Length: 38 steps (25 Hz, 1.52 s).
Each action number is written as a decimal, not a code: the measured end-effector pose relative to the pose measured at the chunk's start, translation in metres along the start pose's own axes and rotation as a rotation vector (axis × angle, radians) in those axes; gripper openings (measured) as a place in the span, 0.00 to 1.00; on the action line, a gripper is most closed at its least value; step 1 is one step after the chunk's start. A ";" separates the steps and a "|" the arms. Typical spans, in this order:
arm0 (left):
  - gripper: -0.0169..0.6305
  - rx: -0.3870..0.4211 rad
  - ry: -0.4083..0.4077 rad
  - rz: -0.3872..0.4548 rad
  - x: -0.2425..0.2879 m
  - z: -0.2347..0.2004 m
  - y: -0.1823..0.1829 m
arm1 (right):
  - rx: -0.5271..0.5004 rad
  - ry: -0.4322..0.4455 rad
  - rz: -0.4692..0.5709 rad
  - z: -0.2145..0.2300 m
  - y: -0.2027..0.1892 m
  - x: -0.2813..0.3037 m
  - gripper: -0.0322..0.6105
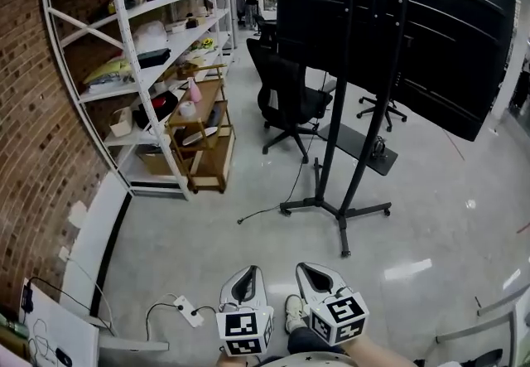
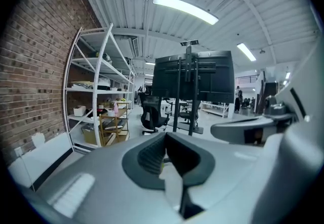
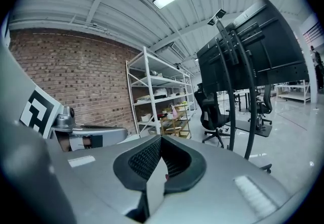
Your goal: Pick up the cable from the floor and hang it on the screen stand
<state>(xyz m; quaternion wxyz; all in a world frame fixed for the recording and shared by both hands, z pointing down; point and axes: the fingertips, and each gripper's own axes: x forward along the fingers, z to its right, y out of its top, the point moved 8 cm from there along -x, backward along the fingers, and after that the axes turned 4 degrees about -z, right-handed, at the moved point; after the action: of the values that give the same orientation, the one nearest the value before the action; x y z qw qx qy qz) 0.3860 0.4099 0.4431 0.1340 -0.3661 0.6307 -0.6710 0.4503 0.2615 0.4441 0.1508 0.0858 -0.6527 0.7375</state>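
Left gripper [image 1: 245, 281] and right gripper [image 1: 318, 277] sit low, fingers pinched together on nothing. Cable [image 1: 258, 214] lies on the floor [image 1: 207, 253] ahead, just left of the screen stand [image 1: 330, 150] foot, running toward it; left gripper judged nearer.

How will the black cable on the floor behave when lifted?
Probably floppy: the cable is thin and lies in a loose curve, so it should sag from the grip. Likely light too. Its far end climbs beside the stand, so it may be tethered and pull taut.
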 end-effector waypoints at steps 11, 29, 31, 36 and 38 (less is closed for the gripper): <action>0.04 -0.029 0.028 0.001 0.192 -0.037 0.076 | -0.034 0.035 -0.029 0.119 0.082 0.148 0.05; 0.04 -0.008 -0.185 -0.123 0.545 -0.122 0.117 | 0.121 -0.161 -0.094 0.307 0.124 0.427 0.05; 0.04 -0.003 -0.221 -0.133 0.592 -0.135 0.122 | 0.134 -0.191 -0.121 0.330 0.126 0.467 0.05; 0.04 0.047 -0.312 -0.132 0.693 -0.151 0.116 | 0.183 -0.294 -0.179 0.387 0.108 0.551 0.05; 0.04 0.069 -0.349 -0.152 0.729 -0.153 0.103 | 0.218 -0.323 -0.204 0.409 0.093 0.581 0.05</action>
<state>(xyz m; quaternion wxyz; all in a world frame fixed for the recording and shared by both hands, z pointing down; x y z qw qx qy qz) -0.2516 0.0389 0.5904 0.2028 -0.5188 0.5449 -0.6267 -0.1557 -0.0883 0.5990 0.1079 0.2842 -0.5728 0.7613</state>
